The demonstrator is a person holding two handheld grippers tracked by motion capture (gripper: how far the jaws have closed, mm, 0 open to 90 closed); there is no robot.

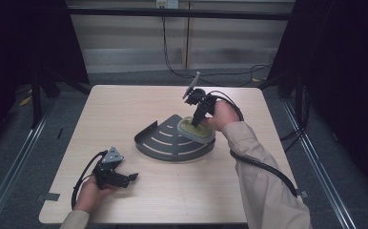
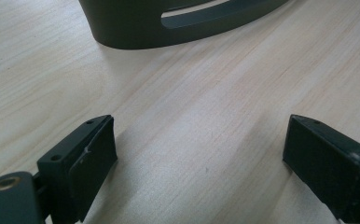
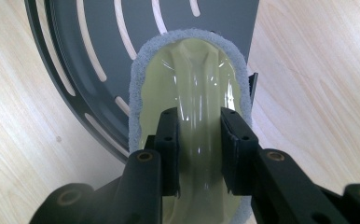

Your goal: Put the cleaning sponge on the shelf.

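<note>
Left claw (image 1: 133,176) spread wide and idle on counter (image 1: 125,109) just before dark slotted corner rack (image 1: 165,140); right claw (image 3: 199,154) clenched on raised yellow ridge of grey-edged scrub pad (image 3: 192,93), hovering above rack's right edge, seemingly for carrying.

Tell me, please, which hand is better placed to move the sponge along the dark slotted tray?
The right. Its right gripper has its jaws already shut on the sponge, over the tray. The left gripper rests open on the table, apart from the tray.
</note>
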